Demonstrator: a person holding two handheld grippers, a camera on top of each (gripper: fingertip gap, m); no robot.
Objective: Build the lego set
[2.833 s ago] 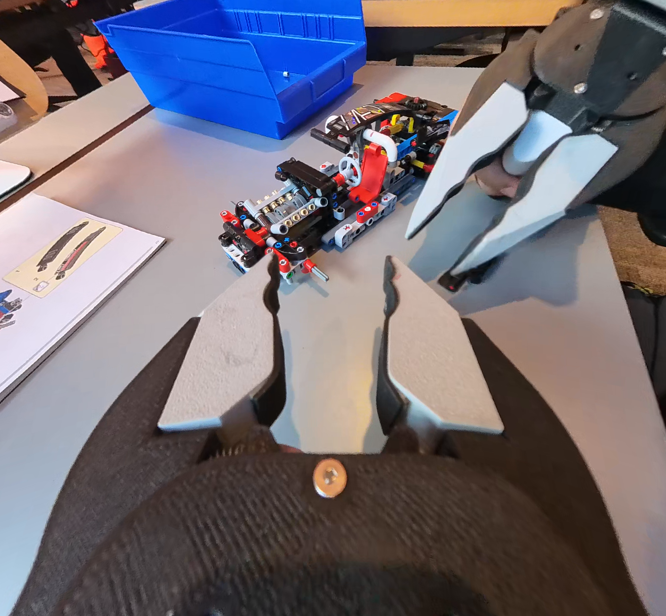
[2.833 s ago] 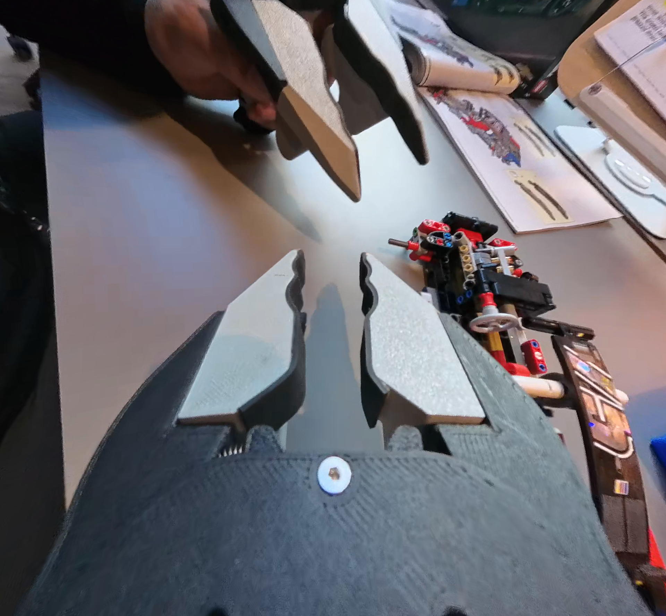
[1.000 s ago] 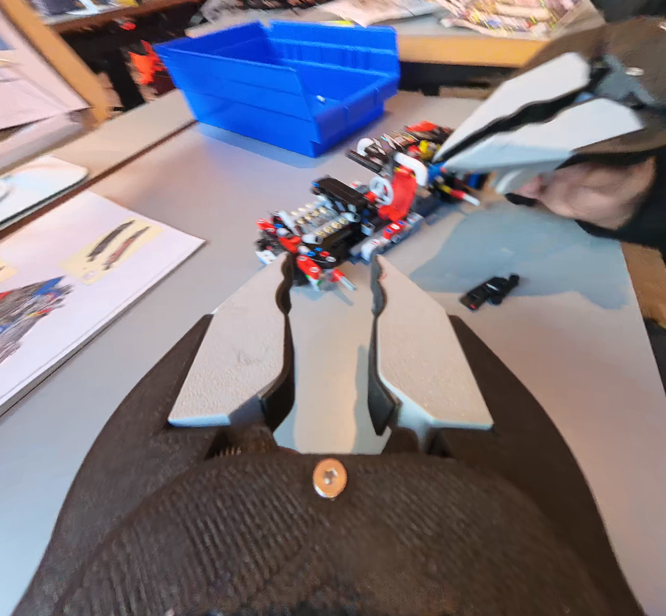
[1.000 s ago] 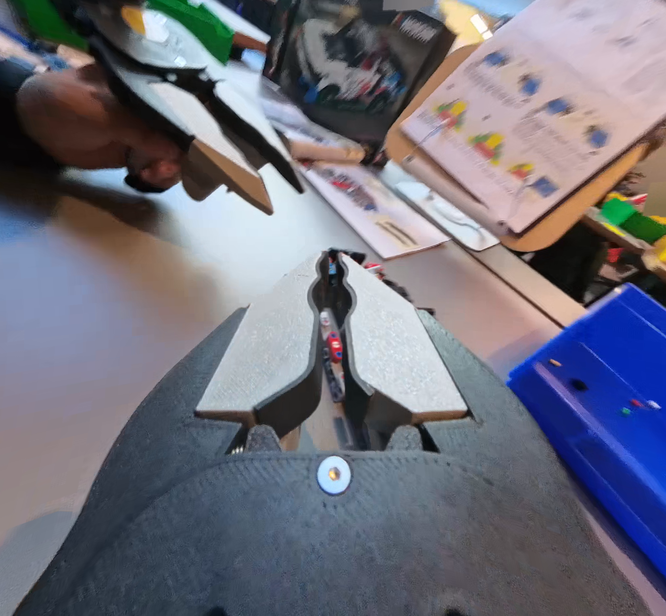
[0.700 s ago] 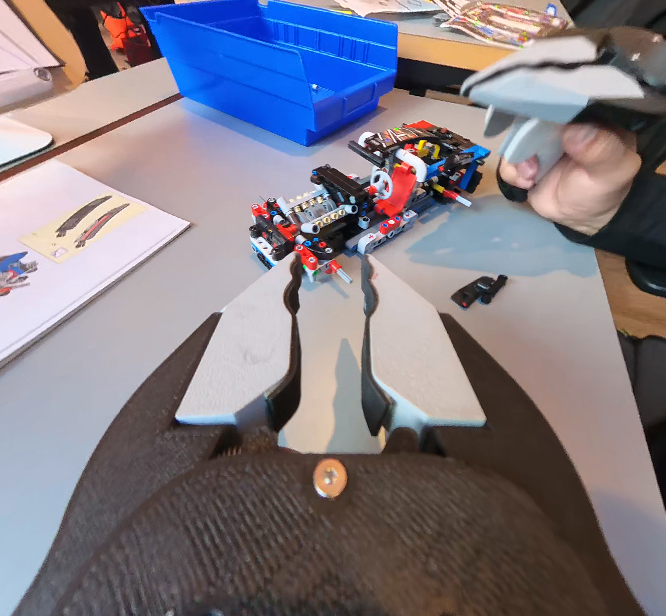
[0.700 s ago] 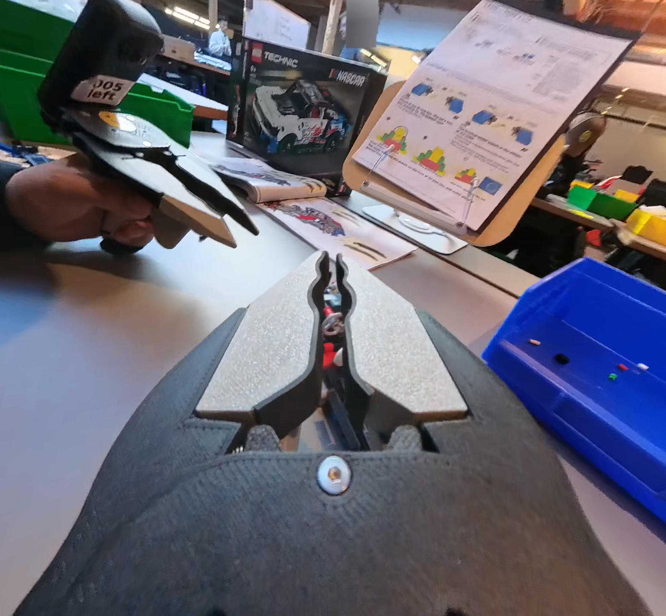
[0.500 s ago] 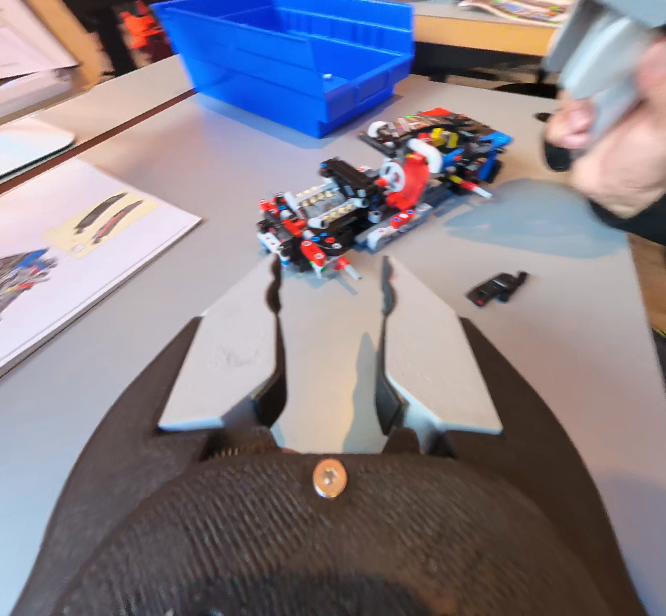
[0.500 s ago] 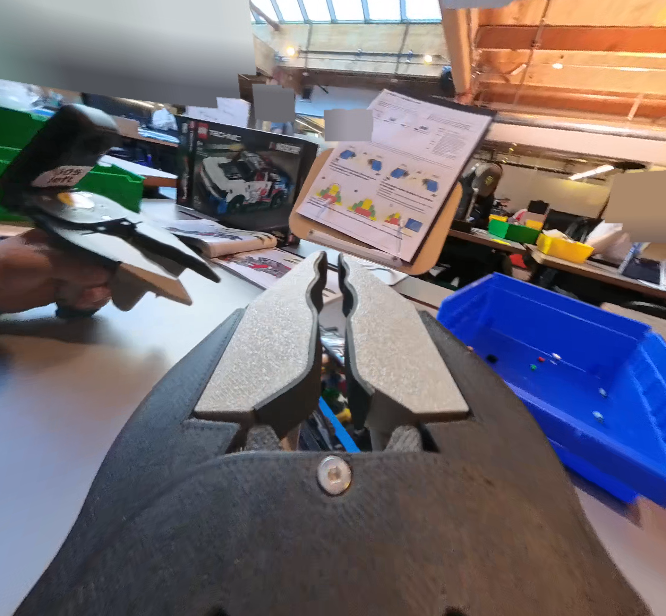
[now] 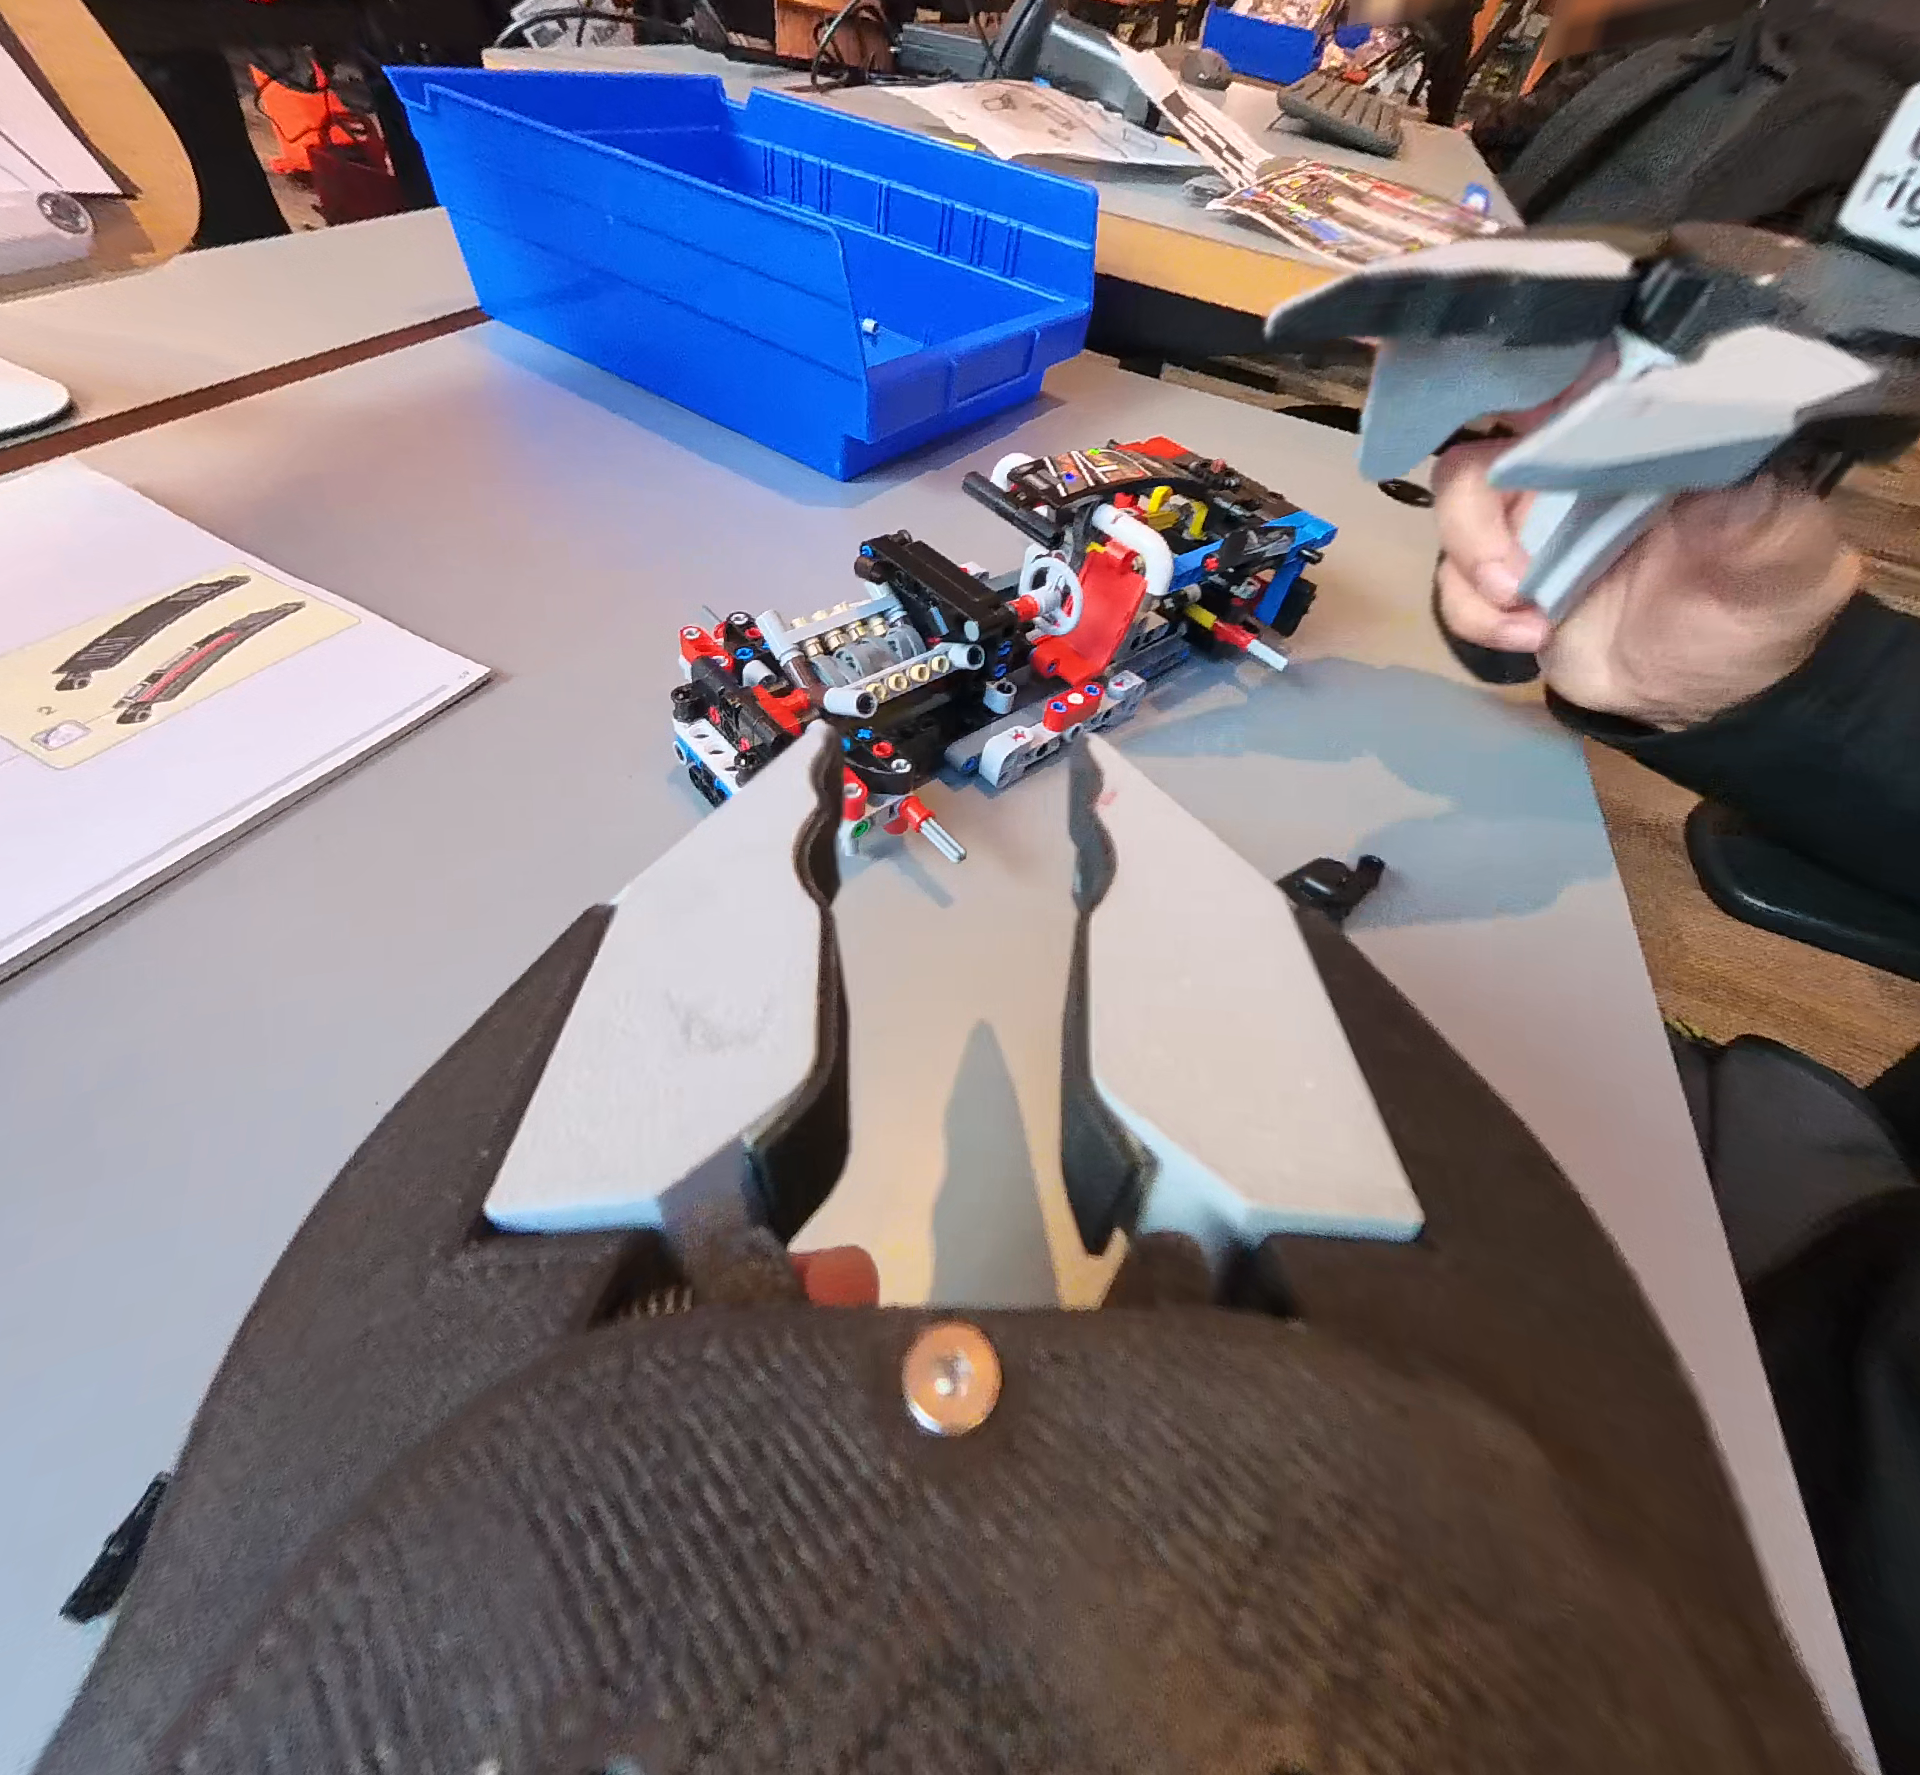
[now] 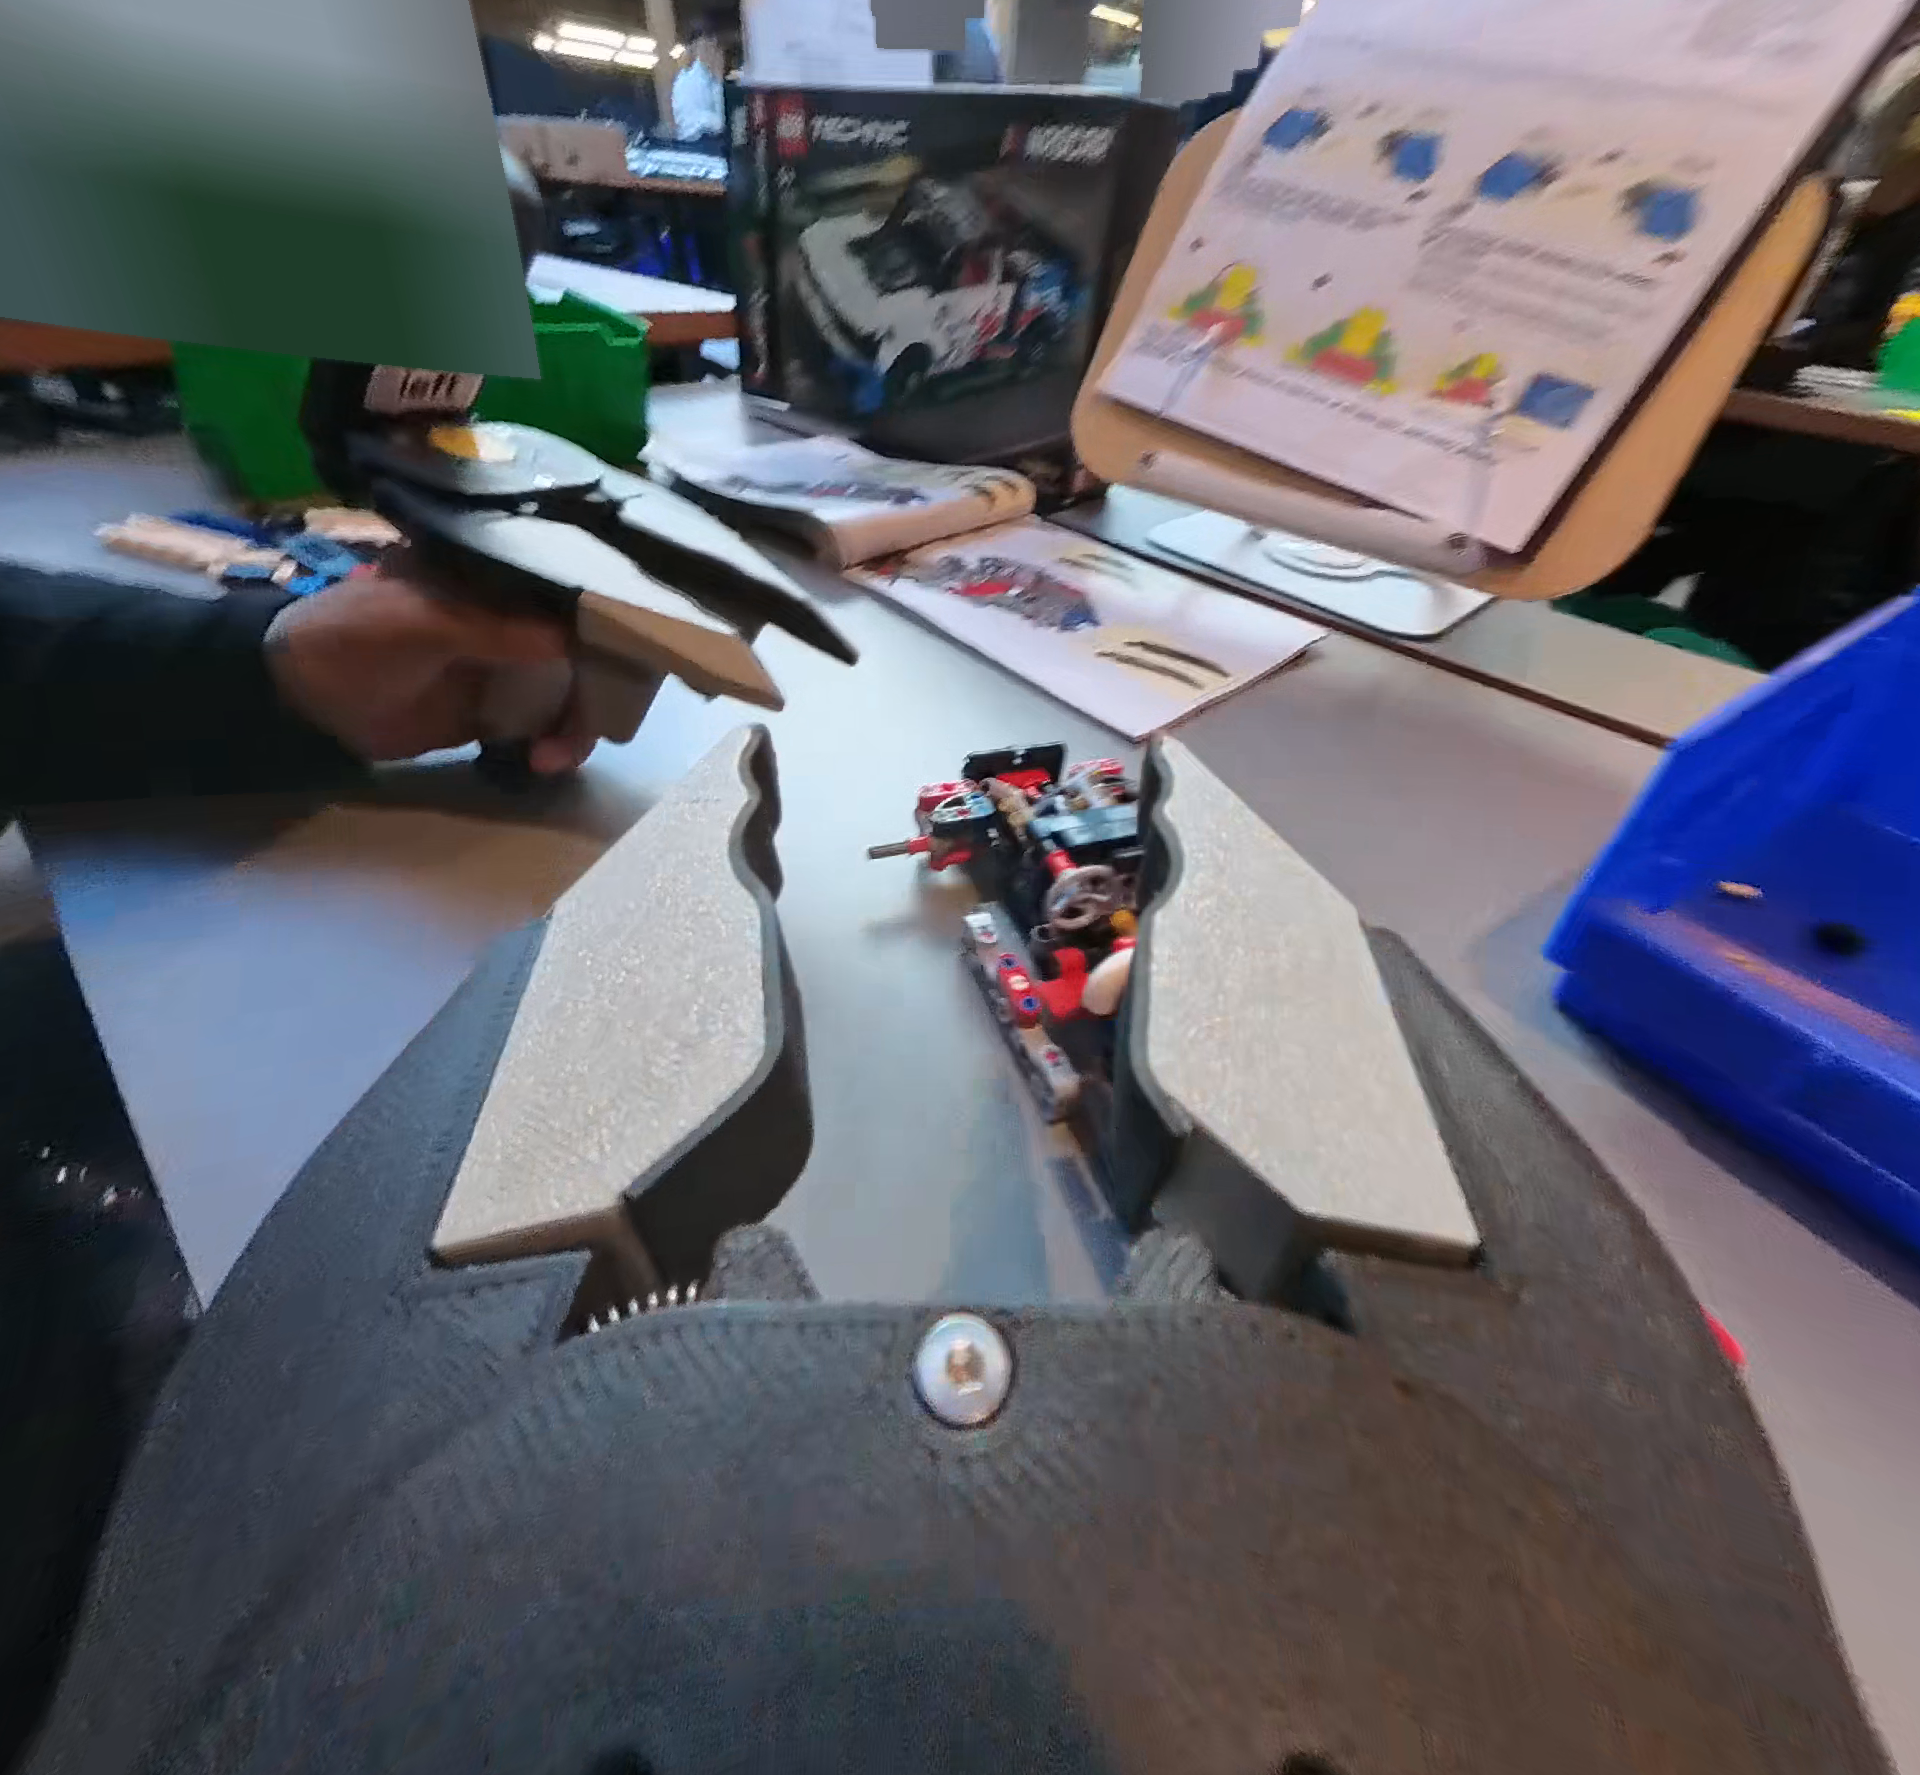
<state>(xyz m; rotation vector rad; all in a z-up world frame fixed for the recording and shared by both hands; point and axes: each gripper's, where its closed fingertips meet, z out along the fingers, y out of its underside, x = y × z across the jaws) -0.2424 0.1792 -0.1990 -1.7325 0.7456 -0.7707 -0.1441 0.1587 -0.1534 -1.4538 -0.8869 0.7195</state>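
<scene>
Small black piece (image 9: 1333, 882) at 3 o'clock half-hidden behind left claw (image 9: 948, 790); both claws gape empty, right claw (image 10: 951, 785) reopened over lego car (image 10: 1039, 878)

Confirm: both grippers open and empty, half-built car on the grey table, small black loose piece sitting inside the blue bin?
Not quite. The small black loose piece lies on the grey table, near the left gripper, not inside the blue bin; the left wrist view shows it. The rest stands.

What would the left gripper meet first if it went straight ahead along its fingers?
Most likely the front end of the half-built lego car, which lies just past the tips of the open left gripper. Nothing stands between them on the grey table. The gripper's height above the table is unclear, so it might pass over.
</scene>
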